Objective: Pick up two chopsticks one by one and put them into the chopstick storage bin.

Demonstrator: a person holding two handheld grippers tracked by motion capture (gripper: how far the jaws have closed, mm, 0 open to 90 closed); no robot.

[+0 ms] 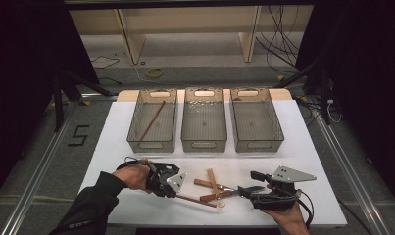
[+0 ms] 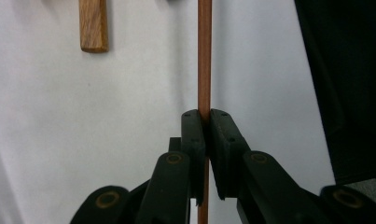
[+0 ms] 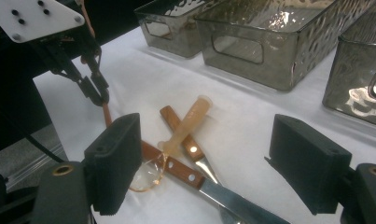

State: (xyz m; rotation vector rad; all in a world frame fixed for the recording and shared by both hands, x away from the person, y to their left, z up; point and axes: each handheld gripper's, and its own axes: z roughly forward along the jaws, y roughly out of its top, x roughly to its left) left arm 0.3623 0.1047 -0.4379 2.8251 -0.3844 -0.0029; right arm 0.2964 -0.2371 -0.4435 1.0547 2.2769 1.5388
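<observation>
Left gripper (image 2: pixel 206 122) pinches a chopstick (image 2: pixel 204 56); its far end is cut off in that view. Right gripper (image 3: pixel 206 163) jaws spread over the knives (image 3: pixel 195 156), blade tips hidden.

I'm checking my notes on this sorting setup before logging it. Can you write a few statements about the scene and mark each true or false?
1. The left gripper is shut on a thin wooden stick. True.
2. The right gripper is clamped on a knife. False: its jaws stand open above the knives.
3. Three bins stand in a row. True.
4. The left bin is empty. False: a stick lies in it.
</observation>
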